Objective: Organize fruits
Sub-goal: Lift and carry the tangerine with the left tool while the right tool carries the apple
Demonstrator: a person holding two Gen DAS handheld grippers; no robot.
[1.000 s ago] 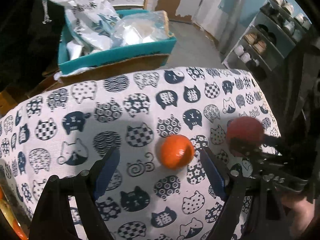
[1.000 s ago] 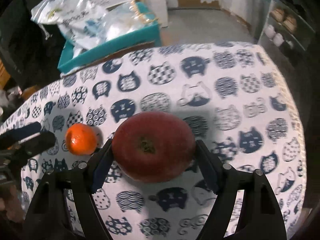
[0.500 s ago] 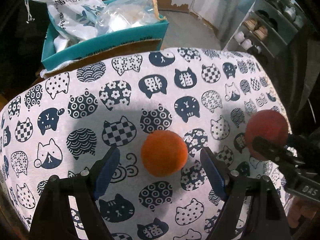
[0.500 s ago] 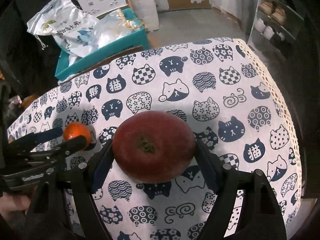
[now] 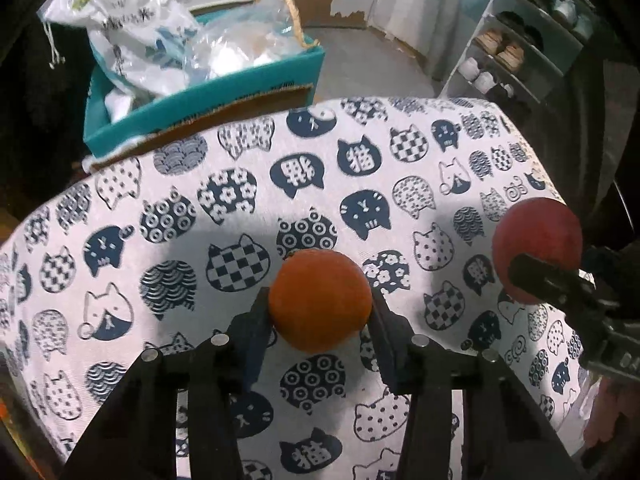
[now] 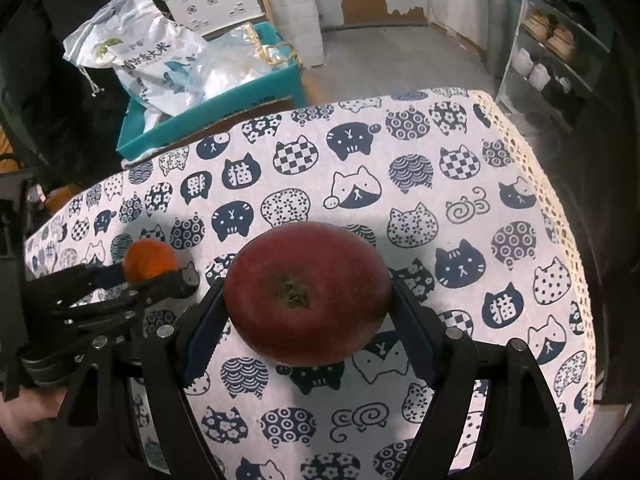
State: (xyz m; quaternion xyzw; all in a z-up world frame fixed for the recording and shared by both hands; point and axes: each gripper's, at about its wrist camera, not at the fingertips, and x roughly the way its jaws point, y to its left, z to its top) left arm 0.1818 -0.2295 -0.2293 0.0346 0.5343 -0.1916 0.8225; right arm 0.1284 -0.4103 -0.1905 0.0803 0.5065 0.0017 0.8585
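An orange (image 5: 320,300) rests on the cat-print tablecloth (image 5: 400,168). My left gripper (image 5: 319,297) is closing its jaws on the orange, and both pads press its sides. From the right wrist view the orange (image 6: 150,260) shows at the left, between the left gripper's fingers (image 6: 168,280). A dark red apple (image 6: 306,292) sits between the pads of my right gripper (image 6: 306,285), held a little above the cloth (image 6: 440,184). In the left wrist view the apple (image 5: 536,240) shows at the right, behind a right gripper finger (image 5: 548,280).
Beyond the table's far edge stands a teal box (image 5: 208,92) stuffed with plastic bags (image 5: 132,40). A shoe rack (image 5: 516,52) lines the back right wall. The table's lace-trimmed right edge (image 6: 560,216) drops off to the floor.
My left gripper moved forward around the orange and shut on it. The right gripper kept its hold on the apple and stayed in place.
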